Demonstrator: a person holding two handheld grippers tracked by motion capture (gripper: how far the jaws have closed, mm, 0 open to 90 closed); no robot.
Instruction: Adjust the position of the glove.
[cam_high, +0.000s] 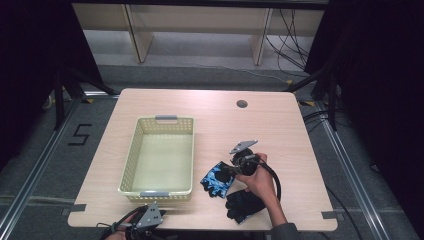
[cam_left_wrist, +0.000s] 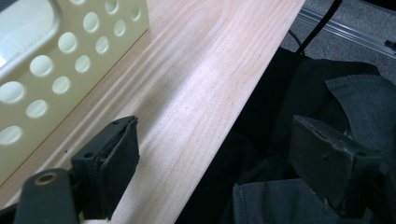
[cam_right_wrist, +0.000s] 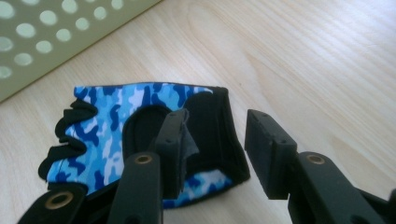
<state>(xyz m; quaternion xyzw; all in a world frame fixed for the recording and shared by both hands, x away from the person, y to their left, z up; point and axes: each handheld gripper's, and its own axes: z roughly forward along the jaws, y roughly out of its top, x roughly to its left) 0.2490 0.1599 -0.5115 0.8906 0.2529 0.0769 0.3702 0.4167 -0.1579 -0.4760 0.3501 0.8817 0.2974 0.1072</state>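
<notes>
Pale wood surface (cam_high: 280, 130) on grey floor (cam_high: 360, 165), dark curtains around; right gripper (cam_right_wrist: 212, 140) partly open over a blue glove (cam_right_wrist: 112, 116), left gripper (cam_left_wrist: 210, 158) wide, empty

From above I can read just 1 mark: a black numeral 5 (cam_high: 80, 135), laid out in angular strokes like tape on the grey carpeted floor (cam_high: 30, 165), at the middle left of the frame, left of the table. Nothing else that I see carries a word, label or brand that I can make out, in the high view or along my jaws.
</notes>
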